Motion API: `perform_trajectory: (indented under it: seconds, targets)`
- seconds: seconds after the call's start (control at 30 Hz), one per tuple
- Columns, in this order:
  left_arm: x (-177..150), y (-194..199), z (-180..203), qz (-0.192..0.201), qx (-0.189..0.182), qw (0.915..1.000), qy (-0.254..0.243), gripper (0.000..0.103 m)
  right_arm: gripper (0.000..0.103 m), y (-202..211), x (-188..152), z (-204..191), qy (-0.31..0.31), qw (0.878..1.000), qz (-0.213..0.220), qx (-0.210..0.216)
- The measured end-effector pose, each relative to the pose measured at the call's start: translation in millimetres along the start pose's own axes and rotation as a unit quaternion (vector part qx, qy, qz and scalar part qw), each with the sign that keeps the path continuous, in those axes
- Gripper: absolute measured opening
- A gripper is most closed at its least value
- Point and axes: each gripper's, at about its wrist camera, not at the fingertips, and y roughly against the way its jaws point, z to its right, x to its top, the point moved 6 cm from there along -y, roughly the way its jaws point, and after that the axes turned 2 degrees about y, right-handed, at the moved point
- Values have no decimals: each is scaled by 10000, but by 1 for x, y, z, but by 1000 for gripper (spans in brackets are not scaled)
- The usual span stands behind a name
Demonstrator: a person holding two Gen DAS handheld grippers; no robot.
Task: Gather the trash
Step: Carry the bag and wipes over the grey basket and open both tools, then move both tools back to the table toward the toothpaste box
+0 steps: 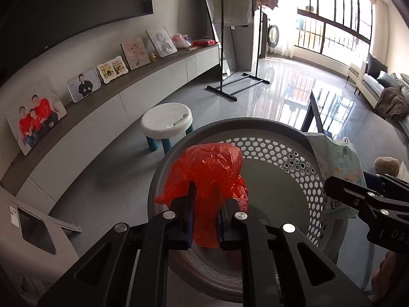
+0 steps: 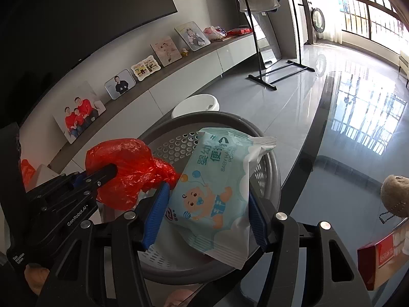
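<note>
Red bag (image 1: 204,176) pinched in left jaws; right jaws clamp wipes pack (image 2: 212,194).

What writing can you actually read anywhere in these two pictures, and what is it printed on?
"OPEN": wipes packet, by its arrow.
"BABY HAN", "PORTA", cut off: same packet, below large Chinese characters.
"GenRobot.AI": left tool, on its body.
"DAS", cut off: right tool, on its body.
Red box: print too blurred to read.
</note>
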Motion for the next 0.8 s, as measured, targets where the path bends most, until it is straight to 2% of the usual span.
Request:
perform_trajectory:
  seconds: [0.17, 0.23, 0.33, 0.8]
  targets:
    - [-3, 4, -2, 72, 154, 9999, 34, 18, 58, 0, 1, -2, 59, 10000, 46, -25]
    - [-2, 7, -4, 119, 179, 9997, 74, 27, 61, 2, 1, 2, 35, 10000, 67, -23]
    - [0, 11, -7, 190, 235, 9994, 139, 55, 64, 5, 1, 5, -9, 10000, 92, -33]
    - [0, 14, -8, 194, 258, 9994, 147, 55, 64, 9, 0, 4, -35, 9998, 158, -82]
